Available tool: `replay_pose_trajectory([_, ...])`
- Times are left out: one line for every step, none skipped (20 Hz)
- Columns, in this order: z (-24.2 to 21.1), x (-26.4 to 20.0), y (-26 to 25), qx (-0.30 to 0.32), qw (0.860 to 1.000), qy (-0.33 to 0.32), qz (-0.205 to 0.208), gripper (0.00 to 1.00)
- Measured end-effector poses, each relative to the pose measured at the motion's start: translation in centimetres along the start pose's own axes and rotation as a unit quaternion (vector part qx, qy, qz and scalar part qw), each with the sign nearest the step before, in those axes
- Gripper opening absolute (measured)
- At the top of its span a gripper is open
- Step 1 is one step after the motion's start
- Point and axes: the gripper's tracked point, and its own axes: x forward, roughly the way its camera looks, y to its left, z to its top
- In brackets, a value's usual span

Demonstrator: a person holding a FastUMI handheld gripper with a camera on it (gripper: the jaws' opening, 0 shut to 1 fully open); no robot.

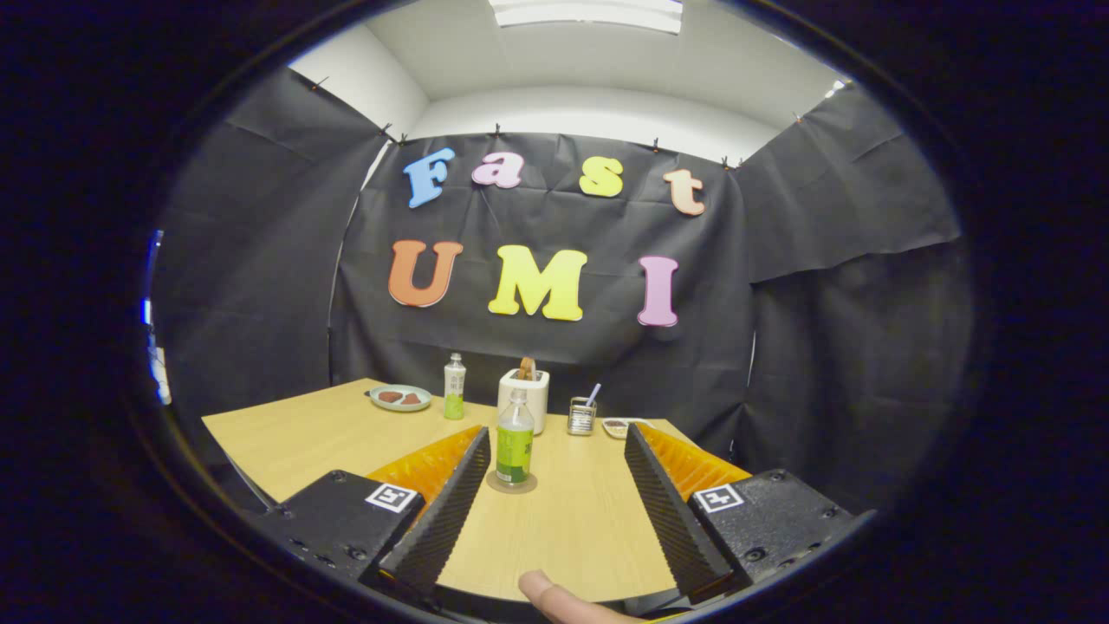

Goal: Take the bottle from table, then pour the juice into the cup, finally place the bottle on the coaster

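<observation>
The tool (554, 451) is released, its two fingers (450, 503) spread wide over the wooden tabletop (572, 529) and pressing on nothing. A clear bottle with a green label (515, 448) stands upright on a round coaster (512, 483), between the fingers and nearer the left one, apart from both. Beyond it stand a white toaster (525, 397) holding a slice of bread, a second bottle (454, 386), a plate with food (400, 397) and a small jar with a straw (581, 416). A fingertip (554, 596) shows below the fingers.
</observation>
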Motion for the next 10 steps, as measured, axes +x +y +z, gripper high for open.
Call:
replay_pose_trajectory([0.05, -0.19, -0.06, 0.006, 1.000, 0.000, 0.003, 1.00])
replay_pose_trajectory([0.23, -0.44, -0.27, 0.012, 1.000, -0.003, 0.006, 1.00])
replay_pose_trajectory([0.36, -0.65, -0.39, 0.018, 1.000, -0.006, 0.009, 1.00])
replay_pose_trajectory([0.24, -0.74, -0.53, 0.022, 1.000, -0.008, 0.010, 1.00])
replay_pose_trajectory([0.26, -0.83, -0.58, 0.026, 1.000, -0.010, 0.012, 1.00])
replay_pose_trajectory([0.18, -0.87, -0.57, 0.030, 0.999, -0.010, 0.013, 1.00])
replay_pose_trajectory([0.19, -0.93, -0.63, 0.032, 0.999, -0.010, 0.014, 1.00])
replay_pose_trajectory([0.26, -0.99, -0.79, 0.037, 0.999, -0.010, 0.014, 1.00])
replay_pose_trajectory([0.40, -0.97, -0.85, 0.044, 0.999, -0.009, 0.014, 1.00])
replay_pose_trajectory([0.41, -0.91, -0.78, 0.052, 0.999, -0.007, 0.017, 1.00])
